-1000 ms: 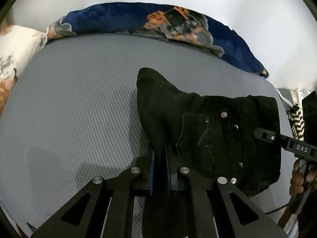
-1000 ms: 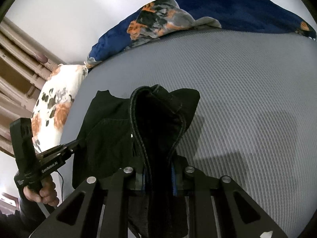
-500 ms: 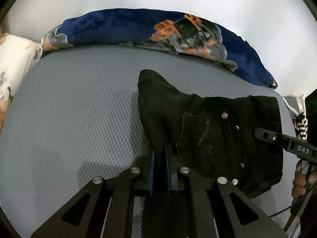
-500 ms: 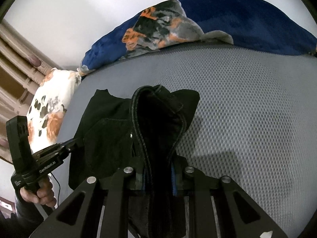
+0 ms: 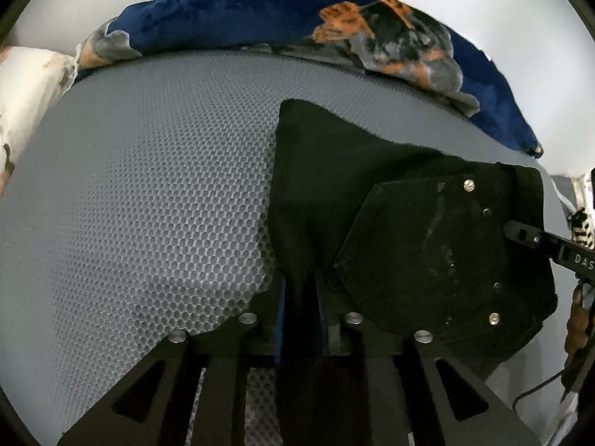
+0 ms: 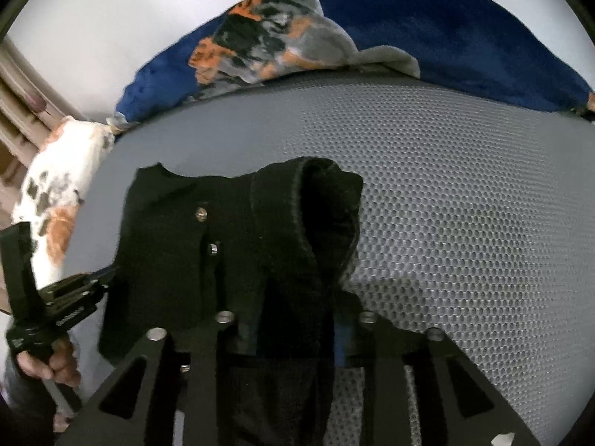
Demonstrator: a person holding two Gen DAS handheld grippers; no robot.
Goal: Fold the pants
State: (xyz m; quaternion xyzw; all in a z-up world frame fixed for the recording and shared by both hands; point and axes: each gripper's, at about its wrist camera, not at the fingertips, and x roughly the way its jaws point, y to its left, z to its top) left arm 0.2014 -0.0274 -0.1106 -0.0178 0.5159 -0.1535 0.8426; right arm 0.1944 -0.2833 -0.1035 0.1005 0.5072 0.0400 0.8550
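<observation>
Both jaw pairs, left gripper (image 5: 301,293) and right gripper (image 6: 297,319), clench the black pants (image 5: 409,230) bunched ahead over the grey mattress (image 5: 148,204).

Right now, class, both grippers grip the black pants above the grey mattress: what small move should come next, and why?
Probably lower both together. The left gripper and right gripper hold the black pants raised over the grey mattress, jaws shut on cloth, fold unlaid.
</observation>
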